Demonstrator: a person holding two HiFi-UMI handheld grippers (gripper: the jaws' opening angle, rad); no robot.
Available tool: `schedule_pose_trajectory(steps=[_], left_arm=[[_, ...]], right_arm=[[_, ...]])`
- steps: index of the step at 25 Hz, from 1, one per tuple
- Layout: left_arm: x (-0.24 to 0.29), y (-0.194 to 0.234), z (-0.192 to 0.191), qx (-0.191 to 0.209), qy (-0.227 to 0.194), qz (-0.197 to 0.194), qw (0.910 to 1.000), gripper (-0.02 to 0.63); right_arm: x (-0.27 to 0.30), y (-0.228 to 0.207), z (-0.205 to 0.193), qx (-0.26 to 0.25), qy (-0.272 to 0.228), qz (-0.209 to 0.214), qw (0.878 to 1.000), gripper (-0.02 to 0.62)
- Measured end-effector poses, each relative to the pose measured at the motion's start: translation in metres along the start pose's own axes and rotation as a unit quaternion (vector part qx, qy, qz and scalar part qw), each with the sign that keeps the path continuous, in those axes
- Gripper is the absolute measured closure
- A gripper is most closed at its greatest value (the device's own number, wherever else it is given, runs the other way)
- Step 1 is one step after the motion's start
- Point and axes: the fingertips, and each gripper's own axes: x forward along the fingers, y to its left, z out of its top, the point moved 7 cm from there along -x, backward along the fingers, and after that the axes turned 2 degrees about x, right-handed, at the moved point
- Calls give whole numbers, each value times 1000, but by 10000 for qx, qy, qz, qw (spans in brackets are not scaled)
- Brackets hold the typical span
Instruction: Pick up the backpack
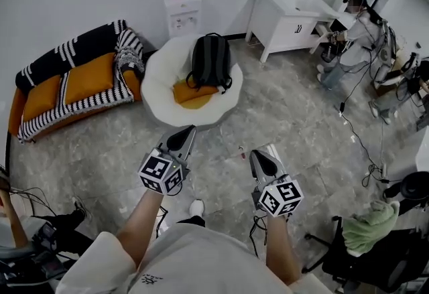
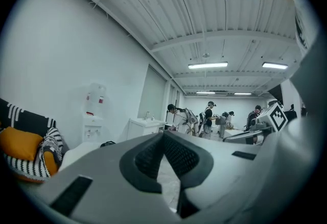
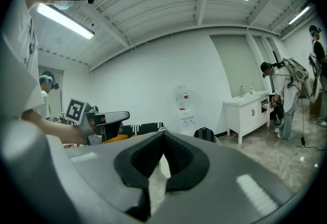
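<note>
I see open floor (image 1: 301, 132) ahead, edged by the sofa (image 1: 67, 85) at left and the cabinet (image 1: 281, 25) at right. The backpack (image 1: 210, 61) stands on the round chair (image 1: 161, 95) against the far wall, well ahead of my left gripper (image 1: 186, 130) and right gripper (image 1: 263, 155), both closed and empty.

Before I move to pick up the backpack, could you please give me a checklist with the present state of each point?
1. Backpack in sight: ok; it stands upright on the white round chair, by an orange cushion.
2. Left gripper empty: ok; jaws together, nothing between them.
3. Right gripper empty: ok; jaws together, nothing between them.
4. Jaws open for a grasp: not ok; both are shut.
5. Backpack within reach: not ok; floor lies between the grippers and the chair.
6. Top handle free: cannot tell.
</note>
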Motion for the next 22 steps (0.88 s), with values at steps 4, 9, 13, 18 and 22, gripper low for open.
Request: schedule_pose_trajectory(steps=[4,9,13,18,22], left_arm=[[26,55,5,-86,44,-135,9999,617],[44,85,8,-145,85,-201,9997,617],[55,98,8,-15,168,-201,9997,617],[74,116,9,-182,145,-234,9995,617],[90,132,11,-266,105,-173,9994,617]], right_arm=[[63,0,10,-11,1,-39,10000,592],[99,-2,21,13,-26,-43,10000,592],[116,-6,22,-12,41,-36,10000,592],[141,-17,28,-1,55,-32,10000,592],[165,-33,30,40,127,15,9999,592]])
